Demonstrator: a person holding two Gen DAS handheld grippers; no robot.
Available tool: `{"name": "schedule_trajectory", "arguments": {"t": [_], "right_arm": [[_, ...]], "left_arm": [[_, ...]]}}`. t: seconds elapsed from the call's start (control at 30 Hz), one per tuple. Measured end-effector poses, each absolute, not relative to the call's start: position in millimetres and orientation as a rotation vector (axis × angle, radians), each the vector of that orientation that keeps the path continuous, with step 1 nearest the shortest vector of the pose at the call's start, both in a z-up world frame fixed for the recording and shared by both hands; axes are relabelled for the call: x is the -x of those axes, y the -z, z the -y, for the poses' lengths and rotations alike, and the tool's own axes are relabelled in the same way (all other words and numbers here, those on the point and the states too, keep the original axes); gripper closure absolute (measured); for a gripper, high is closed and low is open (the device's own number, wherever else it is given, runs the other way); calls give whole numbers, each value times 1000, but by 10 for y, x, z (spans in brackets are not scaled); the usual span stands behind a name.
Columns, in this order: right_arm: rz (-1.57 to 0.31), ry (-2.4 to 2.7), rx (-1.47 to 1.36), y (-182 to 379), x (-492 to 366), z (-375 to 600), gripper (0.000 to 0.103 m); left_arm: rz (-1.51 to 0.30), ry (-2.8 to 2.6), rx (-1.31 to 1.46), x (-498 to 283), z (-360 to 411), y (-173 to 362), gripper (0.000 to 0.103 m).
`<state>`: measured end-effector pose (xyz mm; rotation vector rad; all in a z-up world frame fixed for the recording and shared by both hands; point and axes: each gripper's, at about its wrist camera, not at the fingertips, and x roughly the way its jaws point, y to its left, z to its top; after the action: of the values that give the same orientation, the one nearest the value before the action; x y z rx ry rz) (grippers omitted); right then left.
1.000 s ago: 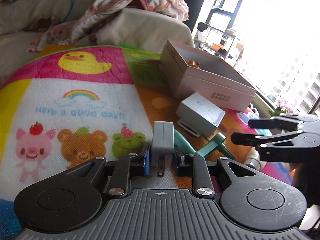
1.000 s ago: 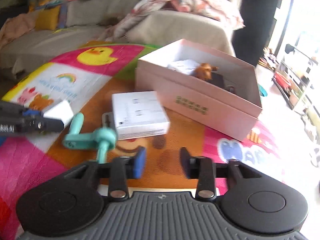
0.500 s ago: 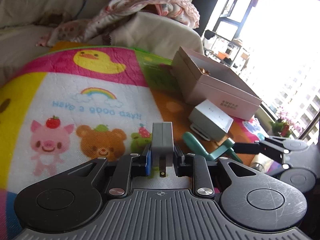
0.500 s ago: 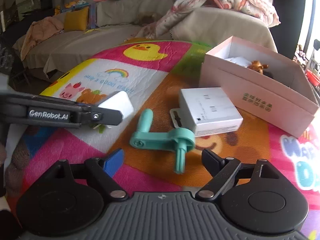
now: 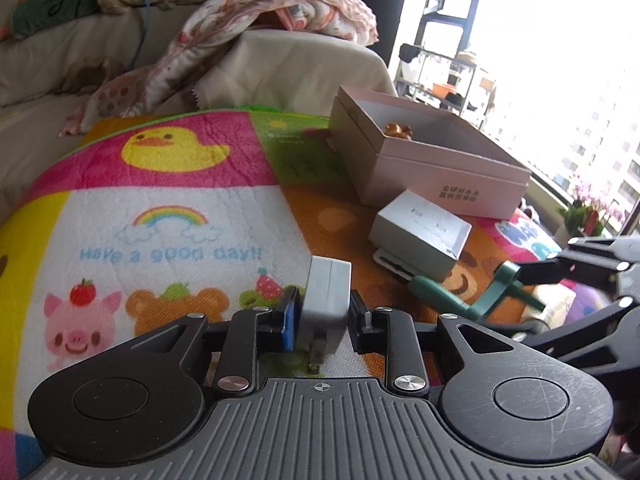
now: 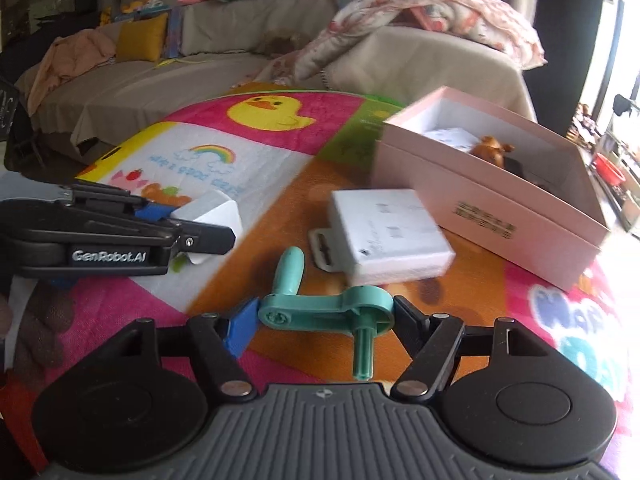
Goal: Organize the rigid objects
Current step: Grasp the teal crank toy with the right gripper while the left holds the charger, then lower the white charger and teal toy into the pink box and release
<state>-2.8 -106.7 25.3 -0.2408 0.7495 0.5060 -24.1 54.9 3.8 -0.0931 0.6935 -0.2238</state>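
My left gripper (image 5: pixel 323 312) is shut on a white plug charger (image 5: pixel 326 294), held above the cartoon mat; it also shows in the right wrist view (image 6: pixel 212 210). My right gripper (image 6: pixel 324 320) is open, its fingers on either side of a teal crank handle (image 6: pixel 320 310) lying on the mat; the handle also shows in the left wrist view (image 5: pixel 476 294). A white box (image 6: pixel 388 232) lies just beyond the handle. An open pink box (image 6: pixel 492 196) holding a brown figurine (image 6: pixel 490 148) and other items stands at the right.
A flat white tag (image 6: pixel 320 246) sticks out from under the white box. The colourful play mat (image 5: pixel 168 216) covers the surface. A sofa with a floral blanket (image 5: pixel 272 12) lies behind. A bright window and shelves (image 5: pixel 448 80) are at the right.
My right gripper has moved forward and down, so the teal crank handle now lies between its open fingers. My left gripper still holds the charger, shifted slightly.
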Motion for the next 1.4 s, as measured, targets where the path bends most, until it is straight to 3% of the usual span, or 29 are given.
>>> {"name": "schedule_trajectory", "arguments": {"t": [0.37, 0.77, 1.07, 1.17, 1.4], "right_arm": [[-693, -466, 249, -520, 217, 1516, 32], [-426, -297, 113, -1364, -627, 1958, 32], [-483, -263, 49, -1182, -1547, 1946, 28], [-504, -239, 42, -1089, -1501, 2007, 21], [-597, -241, 113, -668, -845, 2138, 19]], "left_arm": [[-641, 357, -27, 562, -354, -143, 79], [-400, 509, 60, -673, 84, -1246, 79], [-475, 445, 229, -1498, 120, -976, 80], [-511, 426, 237, -1378, -48, -851, 80], [-636, 350, 178, -748, -200, -485, 80]]}}
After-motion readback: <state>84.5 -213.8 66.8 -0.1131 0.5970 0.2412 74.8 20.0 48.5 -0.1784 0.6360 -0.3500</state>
